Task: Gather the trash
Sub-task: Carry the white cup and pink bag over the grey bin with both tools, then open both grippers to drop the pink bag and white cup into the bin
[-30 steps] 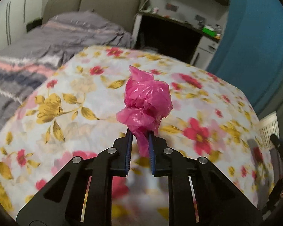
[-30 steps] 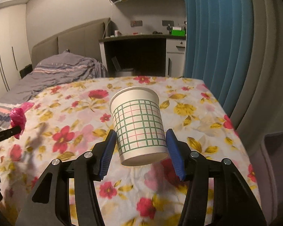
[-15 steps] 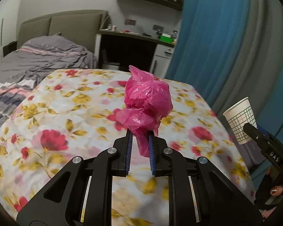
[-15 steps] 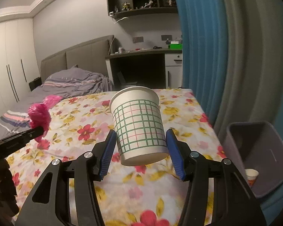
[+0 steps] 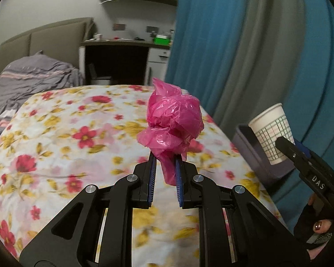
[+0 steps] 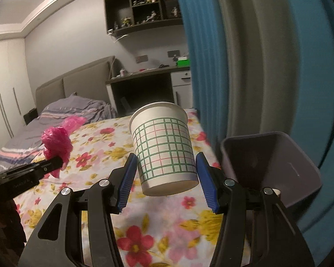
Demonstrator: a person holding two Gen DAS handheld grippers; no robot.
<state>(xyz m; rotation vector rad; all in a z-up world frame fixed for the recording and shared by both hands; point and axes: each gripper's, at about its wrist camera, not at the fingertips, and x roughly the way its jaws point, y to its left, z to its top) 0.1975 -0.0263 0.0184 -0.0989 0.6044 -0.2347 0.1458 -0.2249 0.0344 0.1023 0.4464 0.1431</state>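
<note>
Plainly light stuff, both pieces. Left claw (image 5: 164,169) clenched on the twisted tail of a crumpled pink bag (image 5: 173,120), held in the air above the floral bed (image 5: 78,133), short of the bin (image 6: 278,155). Soft, crinkly film, nothing to break; probably slick enough to slide through flat pads if pinched loosely, so best taken at the bunched tail, as here, not at the puffed ball. Right claw (image 6: 164,178) grasping a grid-printed paper cup (image 6: 164,146) by its lower wall, near the base, cup roughly upright, tilted a little, just beside the bin and off the bed. Thin paper wall, likely to buckle under a hard squeeze at the open rim; stiffer near the base, so the low hold looks right. Bin a grey tub, standing beside the bed against the blue curtain (image 6: 200,44); something small and pale just visible at its bottom, too hidden to name. Neither piece yet over the bin's mouth, by the look of it.
</note>
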